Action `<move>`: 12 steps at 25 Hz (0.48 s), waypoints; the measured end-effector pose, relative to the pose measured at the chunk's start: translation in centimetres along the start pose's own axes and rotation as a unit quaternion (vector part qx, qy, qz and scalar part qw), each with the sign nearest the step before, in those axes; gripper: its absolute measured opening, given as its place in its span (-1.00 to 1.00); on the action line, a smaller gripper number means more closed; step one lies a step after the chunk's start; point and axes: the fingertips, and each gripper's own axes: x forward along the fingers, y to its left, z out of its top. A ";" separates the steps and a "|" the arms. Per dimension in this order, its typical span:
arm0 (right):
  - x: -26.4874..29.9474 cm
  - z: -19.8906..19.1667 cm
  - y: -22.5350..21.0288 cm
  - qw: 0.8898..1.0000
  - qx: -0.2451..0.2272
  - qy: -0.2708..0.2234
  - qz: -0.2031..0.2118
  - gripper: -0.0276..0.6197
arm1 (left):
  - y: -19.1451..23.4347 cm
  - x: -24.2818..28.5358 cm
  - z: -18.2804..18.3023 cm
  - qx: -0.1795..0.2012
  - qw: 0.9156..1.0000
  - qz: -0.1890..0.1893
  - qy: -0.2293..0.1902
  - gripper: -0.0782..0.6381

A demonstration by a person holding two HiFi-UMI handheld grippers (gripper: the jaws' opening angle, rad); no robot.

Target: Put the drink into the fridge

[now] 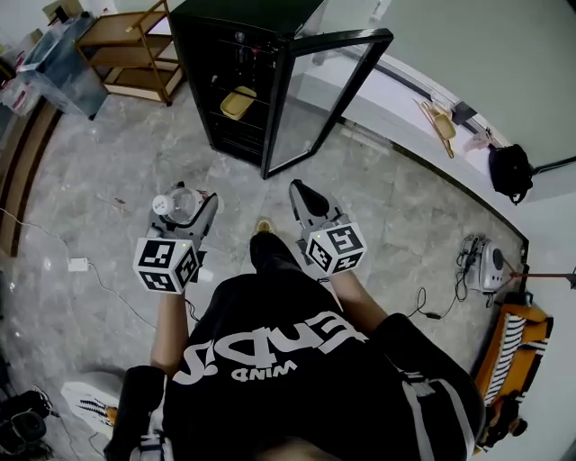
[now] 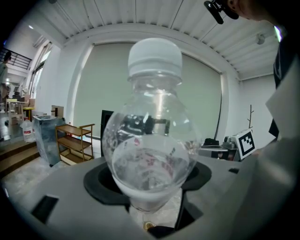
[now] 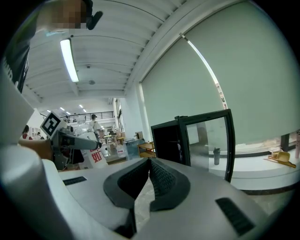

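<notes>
Across the floor (image 1: pixel 99 171) the fridge (image 1: pixel 236 18) stands open; left gripper (image 1: pixel 184 205) clamps the probably light, slick, dentable bottle (image 2: pixel 150 154) mid-body, right gripper (image 3: pixel 149 164) pinched empty.

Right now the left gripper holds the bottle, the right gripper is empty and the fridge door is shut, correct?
Not quite: the fridge door stands open, as the head view shows. The left gripper does hold the bottle, and the right gripper is empty, its jaws together.

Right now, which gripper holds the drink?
The left gripper, shut on the clear, white-capped bottle; the right gripper is shut and empty.
</notes>
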 end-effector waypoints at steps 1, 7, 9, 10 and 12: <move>0.9 0.5 -0.5 1.000 -0.001 0.002 0.005 -0.84 | 0.4 0.9 0.6 -0.001 1.000 0.001 0.000 0.07; 6.5 3.0 -3.3 0.999 -0.013 0.006 0.033 -0.84 | 3.0 6.0 3.6 -0.007 1.000 0.015 0.001 0.07; 8.3 3.7 -4.4 0.999 -0.016 0.007 0.041 -0.84 | 4.0 7.8 4.3 -0.010 1.000 0.021 0.001 0.07; 9.2 4.0 -4.9 0.999 -0.017 0.008 0.045 -0.84 | 4.5 8.8 4.6 -0.011 1.000 0.024 0.001 0.07; 10.8 4.6 -6.0 0.998 -0.018 0.011 0.054 -0.84 | 5.4 10.7 5.3 -0.013 0.999 0.029 0.001 0.07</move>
